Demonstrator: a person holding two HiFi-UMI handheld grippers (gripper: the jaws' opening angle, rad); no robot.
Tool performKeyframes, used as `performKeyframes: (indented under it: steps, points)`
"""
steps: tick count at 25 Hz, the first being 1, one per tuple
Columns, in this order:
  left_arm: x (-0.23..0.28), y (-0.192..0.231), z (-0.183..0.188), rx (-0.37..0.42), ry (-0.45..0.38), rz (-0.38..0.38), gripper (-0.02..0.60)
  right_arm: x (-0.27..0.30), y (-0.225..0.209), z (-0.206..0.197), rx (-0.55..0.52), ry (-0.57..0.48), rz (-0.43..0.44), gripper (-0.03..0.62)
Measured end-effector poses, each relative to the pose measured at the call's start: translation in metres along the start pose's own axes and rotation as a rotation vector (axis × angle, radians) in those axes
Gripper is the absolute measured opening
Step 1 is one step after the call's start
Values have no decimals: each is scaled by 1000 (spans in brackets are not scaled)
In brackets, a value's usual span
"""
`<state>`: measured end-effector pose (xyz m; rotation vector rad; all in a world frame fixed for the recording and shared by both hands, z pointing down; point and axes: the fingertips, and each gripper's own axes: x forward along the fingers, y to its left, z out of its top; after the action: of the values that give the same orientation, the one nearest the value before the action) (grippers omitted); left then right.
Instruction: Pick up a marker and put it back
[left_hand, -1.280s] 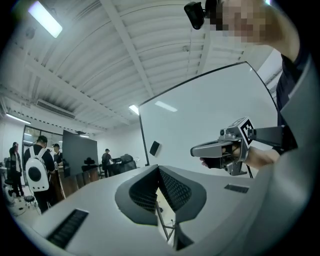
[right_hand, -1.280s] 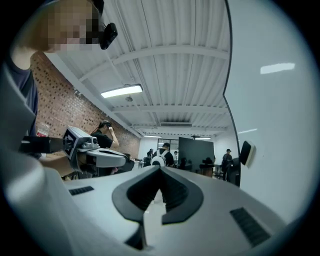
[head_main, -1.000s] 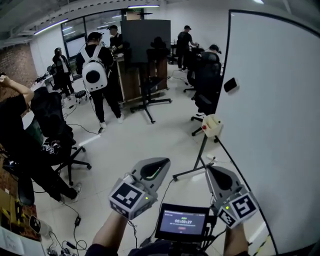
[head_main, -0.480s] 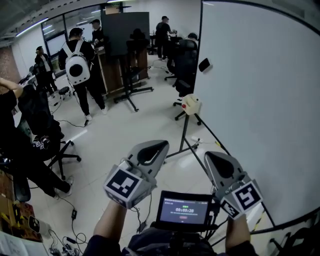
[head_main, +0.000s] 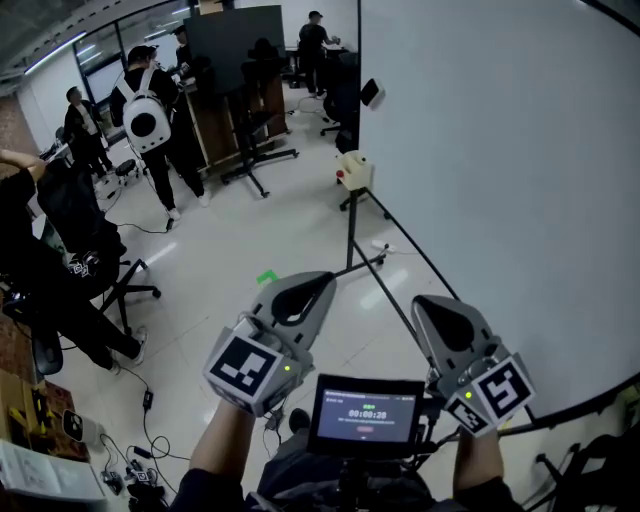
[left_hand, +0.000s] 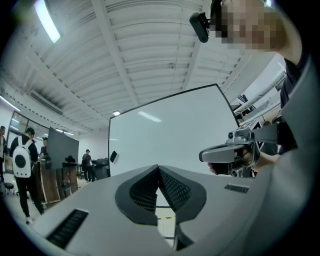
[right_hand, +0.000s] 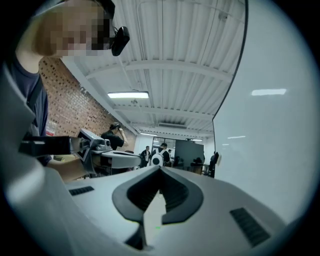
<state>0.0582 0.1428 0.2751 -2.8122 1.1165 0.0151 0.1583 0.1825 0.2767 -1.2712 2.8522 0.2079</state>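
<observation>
Left gripper (head_main: 315, 285): grey tapered shell; black ribbed pads (left_hand: 172, 190).
Right gripper (head_main: 432, 308): matching grey shell, black inner lining.
Marker cubes (head_main: 248, 370): white faces, black square codes.
Chest screen (head_main: 366, 414): black frame, lower centre.
Top (right_hand: 37, 95): dark blue.

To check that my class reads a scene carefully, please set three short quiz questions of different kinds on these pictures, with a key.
1. True or false: the grey left gripper holds something between its jaws.
2. On which side of the head view does the large white whiteboard stand? A left; B right; C it is not shown.
3. Fill in: the jaws of the grey right gripper are ____ and empty.
Key: 1 false; 2 B; 3 shut.
</observation>
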Motion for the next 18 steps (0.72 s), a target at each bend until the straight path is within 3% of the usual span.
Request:
performKeyframes:
  steps: [6, 12, 18]
  points:
    - [-17, -41, -5, 16, 51, 29, -3, -35, 6, -13, 76, 11, 44, 6]
    - [-37, -40, -4, -3, 50, 86, -3, -36, 12, -11, 44, -2, 34, 6]
    - [-68, -26, -5, -32, 37, 92, -3, -20, 40, -10, 37, 25, 35, 6]
